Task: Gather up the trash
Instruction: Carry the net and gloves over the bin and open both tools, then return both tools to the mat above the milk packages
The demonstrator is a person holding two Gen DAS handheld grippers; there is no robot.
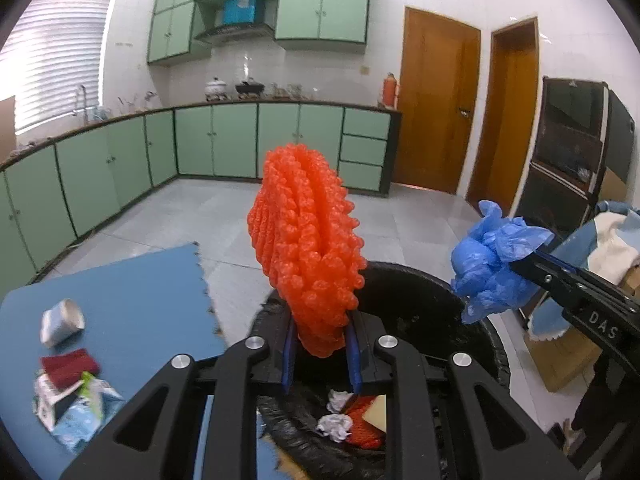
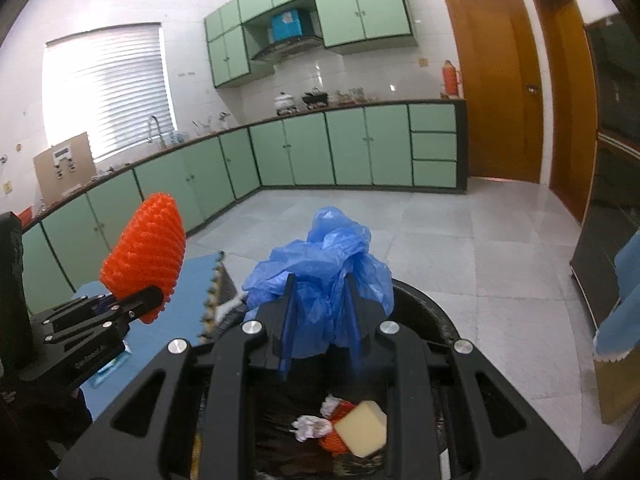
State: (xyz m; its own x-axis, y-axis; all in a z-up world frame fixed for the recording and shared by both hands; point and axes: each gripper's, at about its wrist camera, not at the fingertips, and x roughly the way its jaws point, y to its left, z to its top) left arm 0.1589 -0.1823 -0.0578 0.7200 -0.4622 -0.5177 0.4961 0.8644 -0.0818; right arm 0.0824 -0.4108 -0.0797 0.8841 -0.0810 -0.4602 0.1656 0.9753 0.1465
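Observation:
My left gripper (image 1: 320, 336) is shut on an orange foam fruit net (image 1: 306, 248) and holds it upright over the black-lined trash bin (image 1: 460, 300). It also shows in the right wrist view (image 2: 146, 248) at the left. My right gripper (image 2: 320, 312) is shut on a crumpled blue plastic bag (image 2: 320, 268) above the bin (image 2: 424, 308); the bag also shows in the left wrist view (image 1: 492, 264). Inside the bin lie crumpled paper (image 2: 312, 428), a yellow sponge (image 2: 362, 428) and orange netting.
A blue foam mat (image 1: 132, 296) lies left of the bin with a tipped paper cup (image 1: 62, 320), a red cloth (image 1: 70, 366) and a crushed carton (image 1: 76, 404). Green cabinets (image 1: 216, 140) line the walls. A dark cabinet (image 1: 576, 152) and cardboard boxes stand at the right.

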